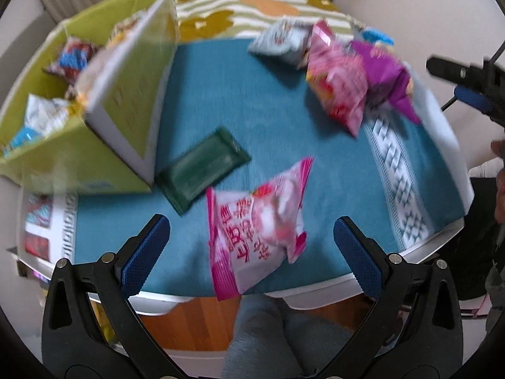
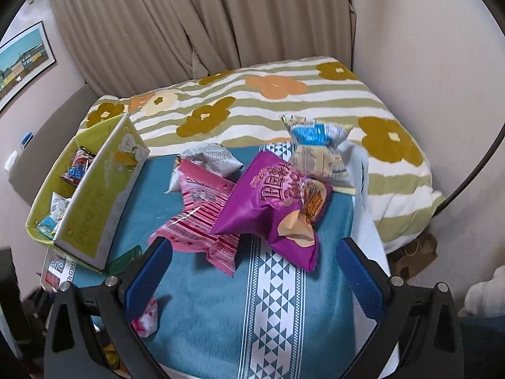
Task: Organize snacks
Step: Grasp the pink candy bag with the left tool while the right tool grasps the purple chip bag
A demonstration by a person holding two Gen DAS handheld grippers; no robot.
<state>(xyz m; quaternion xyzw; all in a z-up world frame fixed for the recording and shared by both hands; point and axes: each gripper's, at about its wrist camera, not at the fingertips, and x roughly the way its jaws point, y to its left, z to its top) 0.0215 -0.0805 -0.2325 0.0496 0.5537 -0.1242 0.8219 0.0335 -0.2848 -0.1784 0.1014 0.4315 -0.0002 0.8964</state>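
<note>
A pink and white snack bag (image 1: pixel 258 224) lies on the teal cloth (image 1: pixel 240 101) just ahead of my open left gripper (image 1: pixel 251 246), between its blue pads. A dark green flat packet (image 1: pixel 202 170) rests beside a green cardboard box (image 1: pixel 126 101) that holds several snacks. A purple bag (image 2: pixel 271 208), a pink striped bag (image 2: pixel 199 221) and two pale bags (image 2: pixel 318 148) are piled ahead of my open right gripper (image 2: pixel 252 278). In the right wrist view the box (image 2: pixel 94 195) stands at left, and the pink and white bag (image 2: pixel 146 319) peeks out by the left finger.
A flowered striped cushion (image 2: pixel 252 107) lies behind the cloth, with beige curtains (image 2: pixel 195 19) beyond. The white table edge (image 1: pixel 315 287) runs under my left gripper, with wooden floor (image 1: pixel 195 325) below. The other gripper (image 1: pixel 470 88) shows at the far right of the left wrist view.
</note>
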